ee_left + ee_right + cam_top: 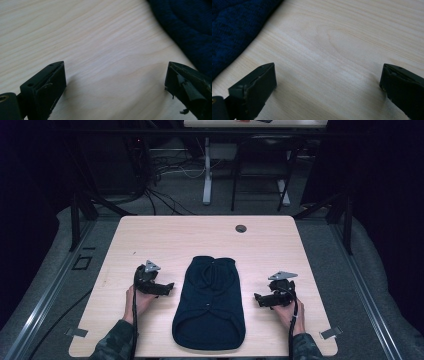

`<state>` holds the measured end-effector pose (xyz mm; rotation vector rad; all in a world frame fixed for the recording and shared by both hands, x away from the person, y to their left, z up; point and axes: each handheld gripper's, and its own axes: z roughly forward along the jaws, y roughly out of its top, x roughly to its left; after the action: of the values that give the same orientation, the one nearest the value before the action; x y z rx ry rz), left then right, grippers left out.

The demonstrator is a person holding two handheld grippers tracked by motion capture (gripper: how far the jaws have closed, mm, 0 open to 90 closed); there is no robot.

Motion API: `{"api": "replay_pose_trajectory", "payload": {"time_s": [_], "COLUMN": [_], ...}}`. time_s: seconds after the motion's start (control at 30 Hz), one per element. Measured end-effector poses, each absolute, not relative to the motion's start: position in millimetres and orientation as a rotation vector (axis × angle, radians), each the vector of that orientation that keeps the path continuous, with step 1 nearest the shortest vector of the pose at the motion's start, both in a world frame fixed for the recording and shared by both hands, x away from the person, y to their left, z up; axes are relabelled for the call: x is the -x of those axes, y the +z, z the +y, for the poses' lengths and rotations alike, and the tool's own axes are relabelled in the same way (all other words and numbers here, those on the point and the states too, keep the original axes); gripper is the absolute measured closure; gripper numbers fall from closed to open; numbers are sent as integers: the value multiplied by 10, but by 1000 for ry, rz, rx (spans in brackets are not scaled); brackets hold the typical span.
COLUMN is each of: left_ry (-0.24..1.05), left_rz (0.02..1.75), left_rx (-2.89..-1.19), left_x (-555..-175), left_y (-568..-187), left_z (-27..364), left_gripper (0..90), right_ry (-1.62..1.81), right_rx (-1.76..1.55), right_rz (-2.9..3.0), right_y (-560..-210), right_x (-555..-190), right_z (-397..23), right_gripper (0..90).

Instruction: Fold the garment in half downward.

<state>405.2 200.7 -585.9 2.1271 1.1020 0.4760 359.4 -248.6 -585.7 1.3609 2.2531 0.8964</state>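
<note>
Navy knit garment (209, 305) flat between left gripper (167, 288) and right gripper (258, 298); both wide, untouched

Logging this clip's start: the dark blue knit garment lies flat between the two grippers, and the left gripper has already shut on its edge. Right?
Not quite. The left gripper is open, jaws wide apart over bare table, as the left gripper view shows; the dark blue knit garment lies beside it, ungrasped. It does lie flat between the left gripper and the right gripper.
</note>
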Motion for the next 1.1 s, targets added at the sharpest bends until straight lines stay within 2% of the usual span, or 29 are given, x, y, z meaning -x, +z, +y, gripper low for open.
{"api": "replay_pose_trajectory", "payload": {"time_s": [0.07, 0.13, 0.3, 0.53, 1.1], "left_ry": [485, 419, 371, 354, 314], "left_rz": [1076, 1083, 1080, 1080, 1051], "left_rx": [-2144, -2139, -2116, -2067, -2088], "left_x": [-4040, -4089, -4142, -4254, -4515], "left_y": [-5835, -5791, -5737, -5617, -5460], "left_z": [1955, 1918, 1901, 1877, 1608], "left_gripper": [35, 16, 29, 56, 31], "right_ry": [895, 890, 924, 983, 1046], "right_rx": [-1367, -1359, -1362, -1356, -1339], "right_rz": [2270, 2276, 2301, 2332, 2395], "right_y": [-5837, -5796, -5726, -5606, -5409], "right_x": [-3609, -3612, -3636, -3694, -4001], "right_z": [-2473, -2439, -2377, -2298, -2042], "right_gripper": [0, 0, 0, 7, 6]}}
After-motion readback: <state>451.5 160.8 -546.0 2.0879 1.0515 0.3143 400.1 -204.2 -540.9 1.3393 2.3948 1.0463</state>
